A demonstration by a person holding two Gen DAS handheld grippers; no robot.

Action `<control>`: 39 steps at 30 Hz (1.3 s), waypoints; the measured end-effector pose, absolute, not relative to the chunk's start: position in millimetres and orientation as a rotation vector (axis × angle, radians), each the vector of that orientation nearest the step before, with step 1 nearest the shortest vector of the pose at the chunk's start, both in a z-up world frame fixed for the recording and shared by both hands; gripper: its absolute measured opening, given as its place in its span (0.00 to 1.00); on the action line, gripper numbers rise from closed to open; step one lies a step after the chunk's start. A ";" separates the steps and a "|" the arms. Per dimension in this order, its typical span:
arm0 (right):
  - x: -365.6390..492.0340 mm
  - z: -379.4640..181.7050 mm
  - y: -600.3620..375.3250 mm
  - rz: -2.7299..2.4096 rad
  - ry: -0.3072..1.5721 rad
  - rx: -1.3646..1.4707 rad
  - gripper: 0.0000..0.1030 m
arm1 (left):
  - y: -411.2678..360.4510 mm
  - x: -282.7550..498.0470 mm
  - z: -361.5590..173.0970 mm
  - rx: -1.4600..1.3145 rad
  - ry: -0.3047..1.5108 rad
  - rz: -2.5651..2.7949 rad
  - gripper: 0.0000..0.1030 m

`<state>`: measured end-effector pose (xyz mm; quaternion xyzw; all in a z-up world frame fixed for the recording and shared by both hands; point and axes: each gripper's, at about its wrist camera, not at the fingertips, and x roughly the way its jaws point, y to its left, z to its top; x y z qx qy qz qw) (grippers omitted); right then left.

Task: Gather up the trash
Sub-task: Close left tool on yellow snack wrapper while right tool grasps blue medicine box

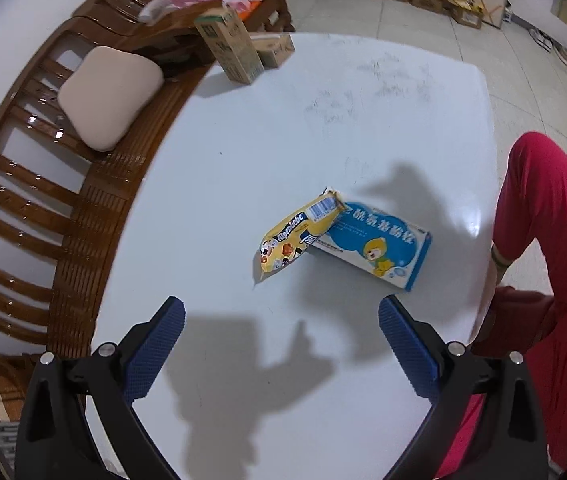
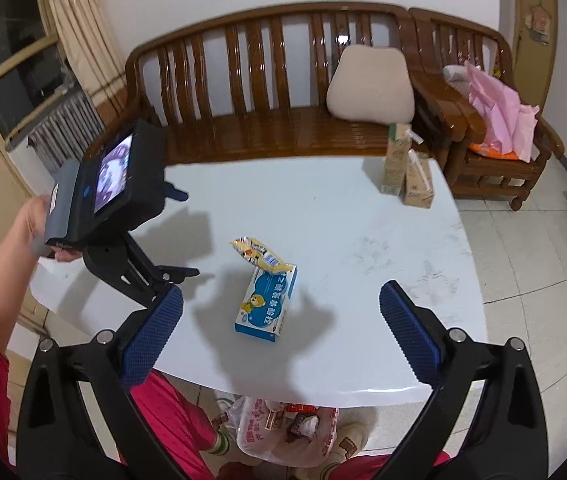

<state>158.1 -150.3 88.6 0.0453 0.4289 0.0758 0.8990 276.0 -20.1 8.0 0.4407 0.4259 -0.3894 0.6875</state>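
White tabletop (image 2: 363,220) fills the work area, with a slatted wooden bench (image 2: 267,80) behind it and a wooden armchair (image 2: 495,120) beside the bench.

Bag: one plastic bag (image 2: 283,436) with packets already inside sits on the floor below the near table edge, by the person's feet. It is judged to be the collection point.

Cartons: two drink cartons (image 1: 229,46) stand touching each other at the far corner of the table, well apart from both grippers.

Box: one blue-and-white medicine box (image 1: 375,246) lies flat near the table centre. In the right wrist view its long axis runs roughly away from the camera.

Wrapper: one yellow Alpenliebe candy wrapper (image 1: 295,236) lies with one end resting on the far end of the box, the other end on the table.

Left gripper (image 1: 281,322): jaws spread wide, nothing between them. Box and wrapper lie ahead, slightly right of the jaw centreline.

Right gripper (image 2: 281,308): jaws spread wide, nothing held. The box lies directly ahead, close to centred in the gap. This gripper appears the better aligned for the box.
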 end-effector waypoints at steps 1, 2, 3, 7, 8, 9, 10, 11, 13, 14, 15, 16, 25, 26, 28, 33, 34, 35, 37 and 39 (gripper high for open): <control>161.4 85.7 -148.4 0.158 0.897 0.092 0.93 | -21.1 280.8 2.9 0.992 0.952 -0.878 0.92; 167.9 79.5 -145.4 0.162 0.912 0.091 0.93 | -21.9 285.2 -1.1 0.998 0.948 -0.883 0.92; 172.9 74.4 -142.7 0.162 0.924 0.088 0.93 | -22.9 288.8 -5.2 1.003 0.947 -0.889 0.92; 190.9 52.0 -131.0 0.159 0.971 0.059 0.93 | -26.7 303.5 -21.4 1.032 0.937 -0.926 0.92; 195.9 44.5 -126.9 0.160 0.988 0.049 0.93 | -27.8 304.6 -25.1 1.049 0.931 -0.939 0.92; 199.9 38.1 -123.5 0.161 1.004 0.041 0.93 | -28.8 305.7 -28.6 1.062 0.927 -0.953 0.92; 203.8 30.9 -120.5 0.164 1.018 0.036 0.93 | -30.0 306.7 -32.5 1.075 0.921 -0.974 0.92; 207.4 22.9 -117.3 0.165 1.032 0.030 0.93 | -31.5 308.1 -36.9 1.091 0.922 -0.990 0.92; 214.4 7.4 -111.6 0.156 1.058 0.014 0.93 | -35.7 311.7 -45.4 1.119 0.921 -1.016 0.92; 217.7 -2.9 -107.8 0.152 1.072 0.006 0.93 | -37.7 313.7 -50.0 1.133 0.919 -1.021 0.92; 220.1 -11.6 -104.8 0.151 1.086 0.001 0.93 | -40.4 315.7 -56.0 1.154 0.913 -1.025 0.92; 223.1 -19.5 -101.7 0.151 1.101 -0.003 0.93 | -43.0 316.9 -60.5 1.170 0.910 -1.024 0.92; 247.4 -83.0 -101.3 0.112 1.198 0.102 0.93 | -55.6 332.0 -88.1 1.217 0.933 -1.059 0.92; 248.7 -87.1 -100.8 0.118 1.202 0.120 0.93 | -56.1 332.5 -90.0 1.221 0.932 -1.059 0.92; 251.4 -93.0 -97.8 0.104 1.202 0.113 0.93 | -59.0 333.6 -94.3 1.230 0.936 -1.064 0.92; 252.7 -106.3 -89.1 0.079 1.202 0.078 0.93 | -65.6 333.5 -100.6 1.253 0.933 -1.065 0.88; 252.5 -108.4 -88.7 0.069 1.200 0.072 0.93 | -66.2 333.7 -100.3 1.251 0.931 -1.069 0.86; 252.9 -111.7 -87.1 0.067 1.200 0.064 0.93 | -66.3 333.9 -99.8 1.248 0.931 -1.071 0.85; 253.6 -115.4 -84.5 0.056 1.193 0.055 0.93 | -65.9 333.8 -98.9 1.239 0.929 -1.082 0.81; 253.6 -119.0 -84.4 0.038 1.181 0.049 0.93 | -66.3 332.0 -97.9 1.236 0.925 -1.094 0.77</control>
